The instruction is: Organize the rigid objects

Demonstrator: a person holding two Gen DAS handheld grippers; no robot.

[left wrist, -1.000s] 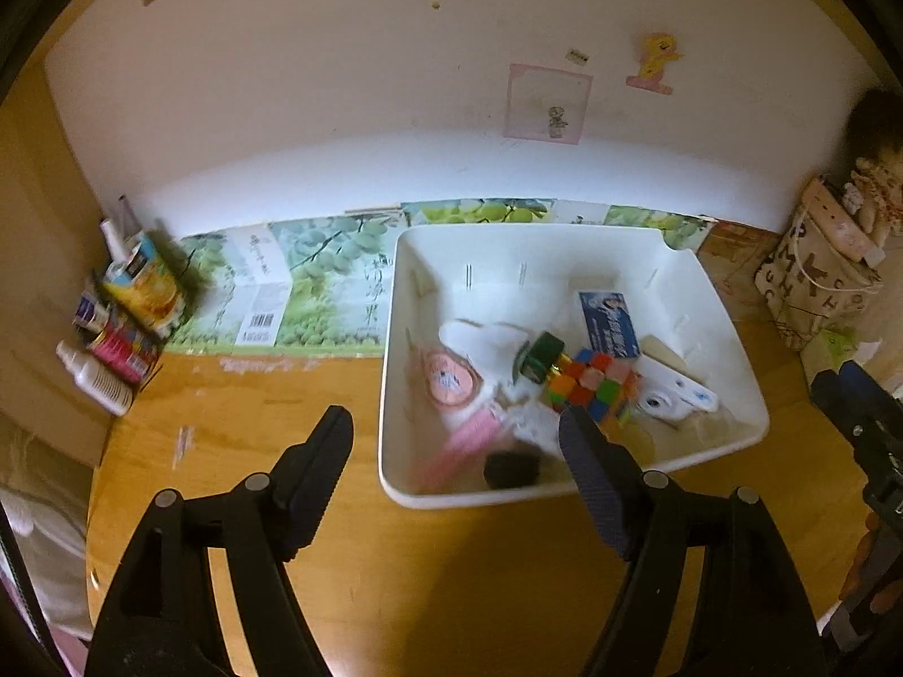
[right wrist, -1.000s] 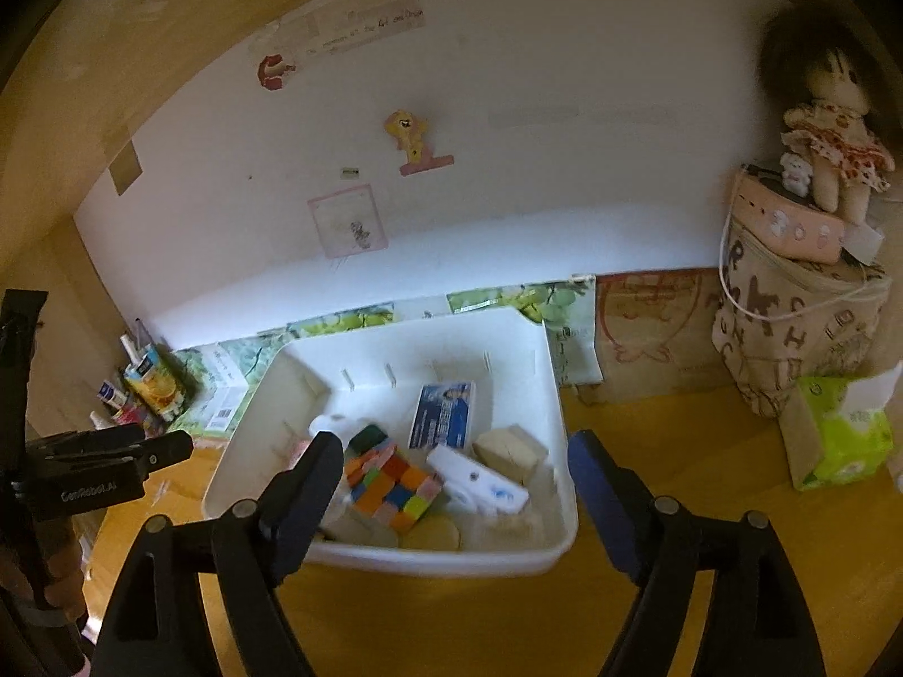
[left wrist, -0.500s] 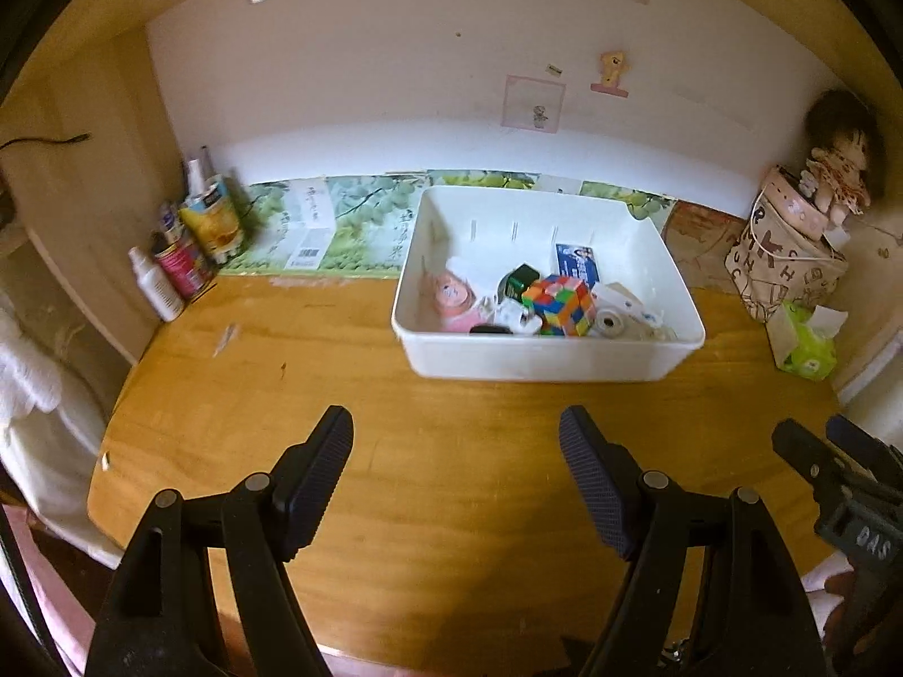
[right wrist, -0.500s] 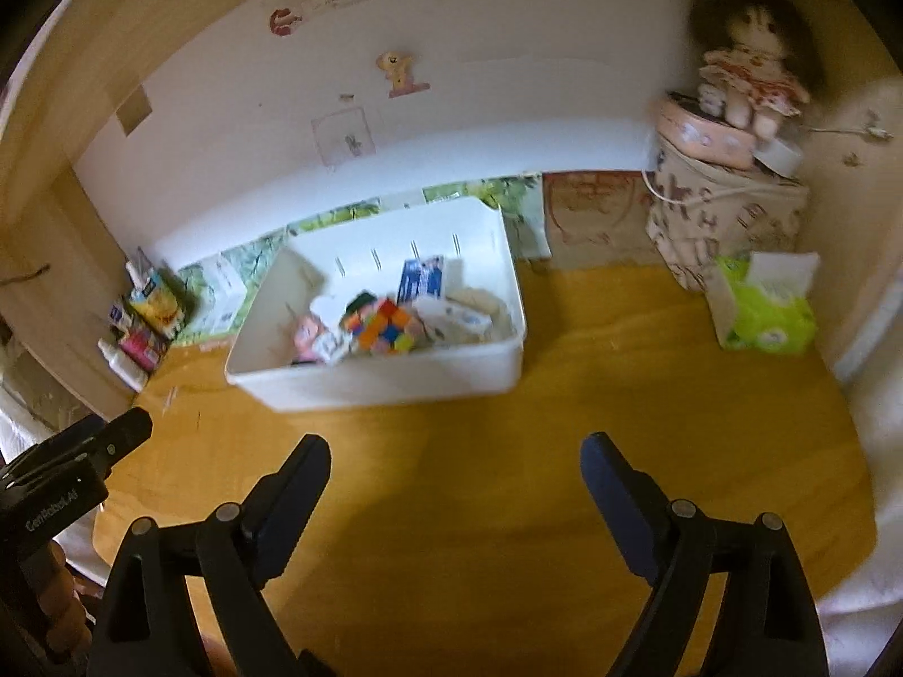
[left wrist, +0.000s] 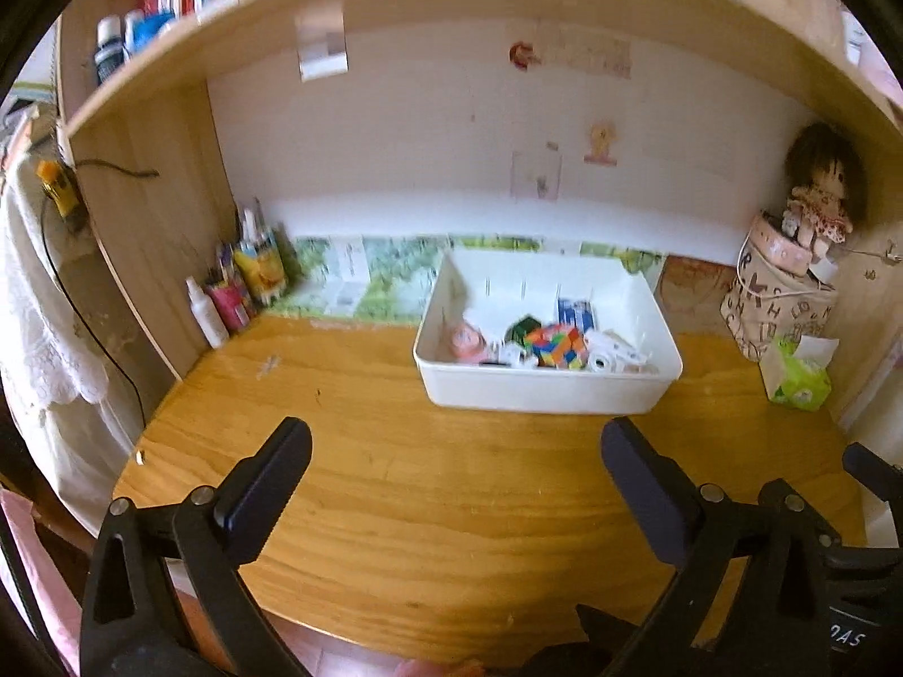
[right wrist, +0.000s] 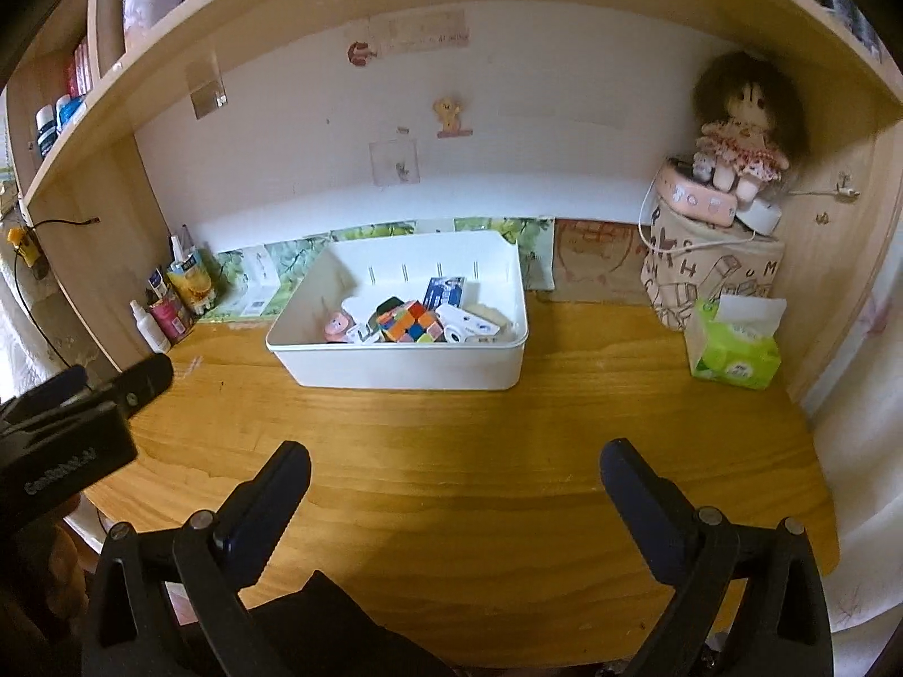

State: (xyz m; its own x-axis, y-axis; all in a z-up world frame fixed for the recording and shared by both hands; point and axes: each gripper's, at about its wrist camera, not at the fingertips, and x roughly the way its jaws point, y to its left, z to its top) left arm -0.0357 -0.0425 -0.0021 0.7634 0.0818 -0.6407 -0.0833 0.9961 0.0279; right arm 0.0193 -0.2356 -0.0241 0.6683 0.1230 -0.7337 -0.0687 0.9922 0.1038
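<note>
Being held wide apart with nothing between, having just been opening, are the jaws of the black left gripper and right gripper over glossy wood desk; farther back, smooth white rectangular bin is being filled by a blocky puzzle cube.

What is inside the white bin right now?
The white bin holds a colourful puzzle cube, a blue card box, a white toy camera, a pink round item and a tan block. Anything beneath that pile is covered.
</note>
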